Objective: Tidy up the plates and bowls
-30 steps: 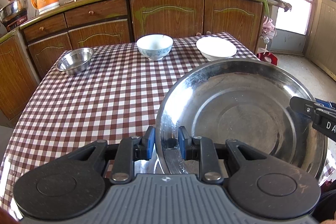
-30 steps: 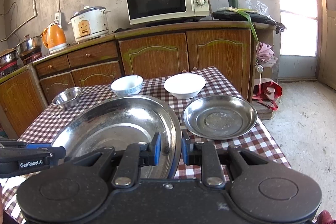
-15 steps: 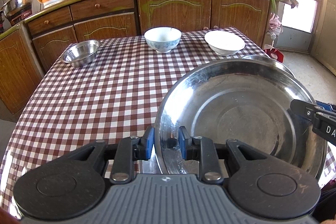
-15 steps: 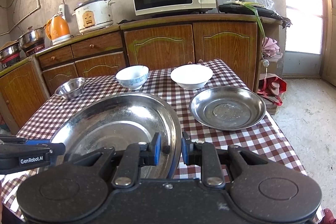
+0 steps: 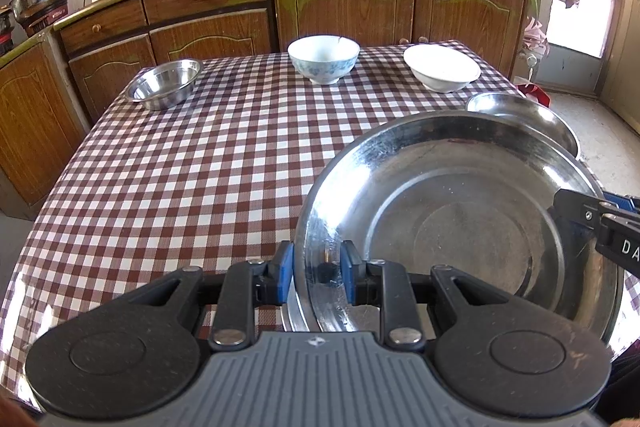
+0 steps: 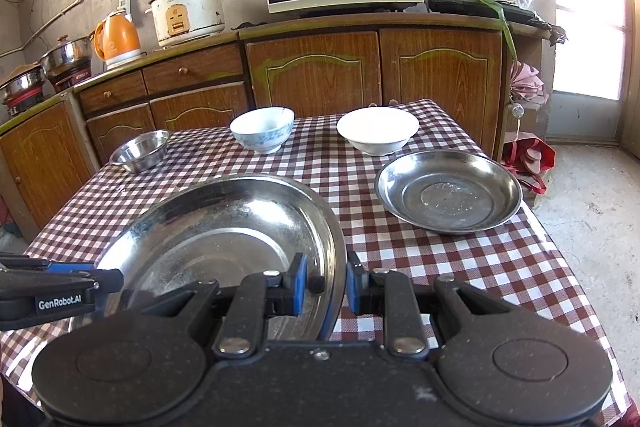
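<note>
Two grippers share one load. Checked table (image 6: 460, 267) under everything. Big steel plate (image 5: 460, 227) tilted above its near edge, near the smaller steel plate (image 6: 448, 193) on the right. Left gripper (image 5: 316, 277) nearly closed, pads pinching the big plate's left rim; right gripper (image 6: 326, 287) likewise clamped on the opposite rim. Far side: white bowl (image 6: 378, 129), patterned bowl (image 6: 262, 129), small steel bowl (image 6: 140, 150), spaced apart.

Big steel plate (image 6: 224, 227) is gleaming, scuffed w/ dull patches; smaller steel plate (image 6: 448, 193) at 2 o'clock is looking the same. Checked tablecloth (image 5: 180, 167) is shining glossy. White bowl (image 6: 378, 131) is showing smooth glaze. Cabinets (image 6: 316, 71) are looking like wood-grain.
</note>
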